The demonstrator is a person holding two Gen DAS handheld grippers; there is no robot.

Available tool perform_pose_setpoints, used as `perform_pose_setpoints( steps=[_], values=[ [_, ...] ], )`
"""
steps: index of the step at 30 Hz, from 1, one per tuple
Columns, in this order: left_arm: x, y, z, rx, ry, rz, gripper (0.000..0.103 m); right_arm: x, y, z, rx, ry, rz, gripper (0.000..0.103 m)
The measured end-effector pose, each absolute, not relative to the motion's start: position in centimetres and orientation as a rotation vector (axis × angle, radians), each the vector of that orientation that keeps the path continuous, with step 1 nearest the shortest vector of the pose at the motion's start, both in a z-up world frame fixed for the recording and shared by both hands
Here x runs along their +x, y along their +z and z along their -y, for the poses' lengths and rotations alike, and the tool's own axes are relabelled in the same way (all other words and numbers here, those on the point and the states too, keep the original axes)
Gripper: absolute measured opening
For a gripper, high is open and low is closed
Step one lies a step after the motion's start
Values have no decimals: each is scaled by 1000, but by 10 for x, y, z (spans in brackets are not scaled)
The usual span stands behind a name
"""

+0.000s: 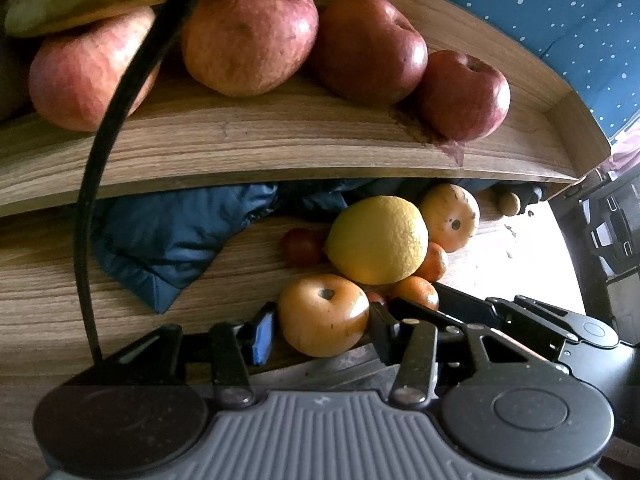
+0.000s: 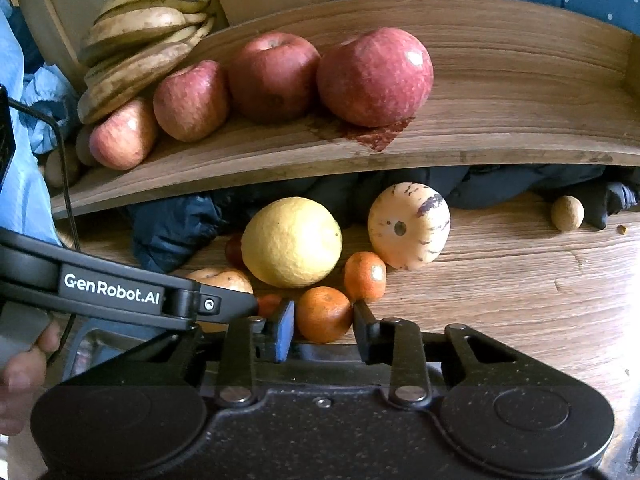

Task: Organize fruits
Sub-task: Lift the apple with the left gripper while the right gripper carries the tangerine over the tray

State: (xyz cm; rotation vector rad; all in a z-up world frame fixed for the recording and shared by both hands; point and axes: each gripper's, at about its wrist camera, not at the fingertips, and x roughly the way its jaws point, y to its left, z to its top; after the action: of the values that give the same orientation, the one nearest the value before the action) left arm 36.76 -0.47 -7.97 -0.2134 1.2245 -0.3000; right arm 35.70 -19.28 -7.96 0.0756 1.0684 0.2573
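Observation:
Several red apples (image 2: 374,76) and a bunch of bananas (image 2: 144,28) lie on the raised wooden shelf (image 2: 500,120). Below it on the table lie a yellow lemon (image 2: 292,242), a striped pale melon (image 2: 408,226) and two tangerines. My right gripper (image 2: 324,316) has its jaws around the nearer tangerine (image 2: 323,314), pads touching its sides. My left gripper (image 1: 322,324) has its jaws around an orange-yellow round fruit (image 1: 323,314), which shows partly behind the left gripper in the right wrist view (image 2: 222,278). The apples also show in the left wrist view (image 1: 248,36).
A dark blue jacket (image 1: 176,248) lies under the shelf at the left. A small brown nut (image 2: 567,213) sits at the right on the table (image 2: 520,280). A black cable (image 1: 100,184) hangs before the left camera. A small red fruit (image 1: 302,246) lies behind the lemon.

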Motion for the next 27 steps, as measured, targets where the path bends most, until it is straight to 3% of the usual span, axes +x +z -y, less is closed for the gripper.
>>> perform_pose_setpoints(
  steps=[27],
  values=[
    [329,-49,15,-205,-298,-1155,52,316,-40,199,72,276,-992,33]
  ],
)
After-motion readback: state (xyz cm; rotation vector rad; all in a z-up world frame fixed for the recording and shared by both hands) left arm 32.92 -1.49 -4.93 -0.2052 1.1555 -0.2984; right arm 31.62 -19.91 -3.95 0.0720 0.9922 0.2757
